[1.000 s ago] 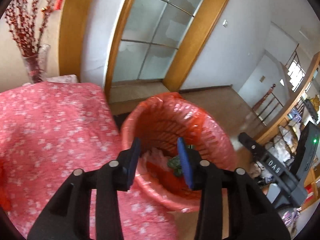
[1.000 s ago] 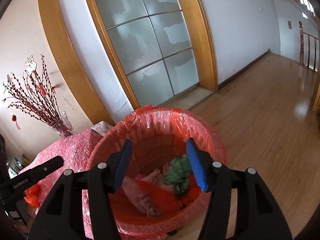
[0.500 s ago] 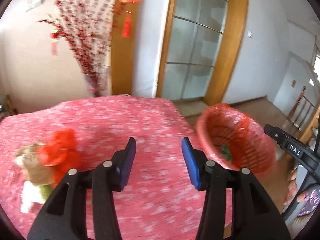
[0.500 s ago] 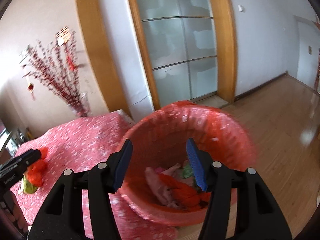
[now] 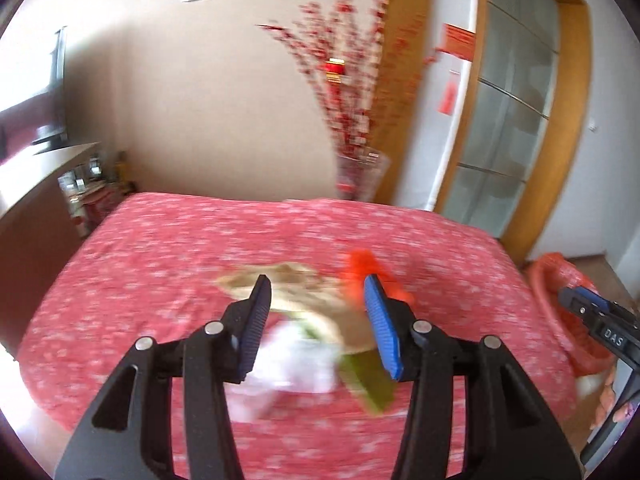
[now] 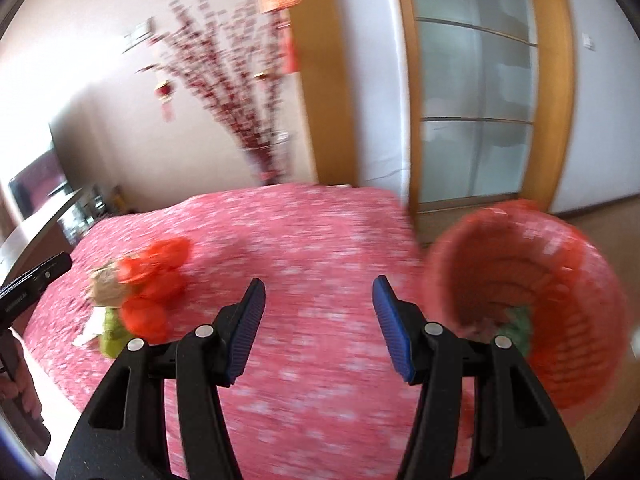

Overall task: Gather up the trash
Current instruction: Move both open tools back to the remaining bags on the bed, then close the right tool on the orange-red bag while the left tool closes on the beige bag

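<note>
A heap of trash lies on the pink flowered tablecloth [image 5: 160, 264]: crumpled brown paper [image 5: 288, 280], orange plastic [image 5: 358, 268], white tissue [image 5: 296, 364] and a green scrap [image 5: 370, 386]. My left gripper [image 5: 316, 284] hovers open just above this heap, its blue pads apart and touching nothing. My right gripper [image 6: 319, 284] is open and empty over bare cloth, with the same heap [image 6: 136, 292] to its left. The red-lined bin [image 6: 560, 280] stands beside the table's right edge with trash at its bottom. The frames are motion-blurred.
A glass vase of red branches [image 5: 360, 168] stands at the table's far edge. A low cabinet [image 5: 40, 200] and a TV [image 6: 36, 184] are at the left. Frosted glass doors [image 6: 476, 120] and wooden floor lie behind the bin. A person's hand [image 6: 16, 380] holds the left gripper.
Both grippers have swung left from above the bin to over the table. The trash heap has come under the left gripper, and the bin has slid to the right of both views.
</note>
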{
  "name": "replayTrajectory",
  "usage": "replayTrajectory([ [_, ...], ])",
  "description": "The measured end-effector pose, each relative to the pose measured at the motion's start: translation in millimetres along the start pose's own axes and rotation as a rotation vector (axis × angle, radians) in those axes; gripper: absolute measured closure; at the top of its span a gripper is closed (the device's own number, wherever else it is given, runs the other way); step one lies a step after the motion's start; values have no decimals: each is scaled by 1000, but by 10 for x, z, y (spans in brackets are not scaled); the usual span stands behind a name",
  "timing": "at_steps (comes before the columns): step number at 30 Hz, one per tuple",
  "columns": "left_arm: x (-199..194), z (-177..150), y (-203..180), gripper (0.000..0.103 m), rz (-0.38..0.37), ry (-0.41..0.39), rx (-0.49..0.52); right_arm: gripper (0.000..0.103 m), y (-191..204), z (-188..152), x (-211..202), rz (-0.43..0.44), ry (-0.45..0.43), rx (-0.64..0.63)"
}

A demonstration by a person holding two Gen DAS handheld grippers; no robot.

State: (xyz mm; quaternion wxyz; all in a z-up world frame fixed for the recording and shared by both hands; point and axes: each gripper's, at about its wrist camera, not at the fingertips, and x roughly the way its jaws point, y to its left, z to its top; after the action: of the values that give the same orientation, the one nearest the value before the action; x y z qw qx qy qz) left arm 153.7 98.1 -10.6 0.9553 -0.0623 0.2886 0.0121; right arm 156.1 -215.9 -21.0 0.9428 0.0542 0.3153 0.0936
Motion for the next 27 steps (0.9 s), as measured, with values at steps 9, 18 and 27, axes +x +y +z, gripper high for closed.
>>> replayTrajectory([
  [9, -123, -84, 661, 54, 88, -3, -80, 51, 926, 75, 490, 153, 70, -87],
  [18, -115, -138, 978, 54, 104, 10, -122, 51, 1304, -35, 1026, 155, 201, -116],
  [27, 4, -127, 828, 54, 39, 32, -88, 76, 1237, -83, 1062, 137, 198, -85],
])
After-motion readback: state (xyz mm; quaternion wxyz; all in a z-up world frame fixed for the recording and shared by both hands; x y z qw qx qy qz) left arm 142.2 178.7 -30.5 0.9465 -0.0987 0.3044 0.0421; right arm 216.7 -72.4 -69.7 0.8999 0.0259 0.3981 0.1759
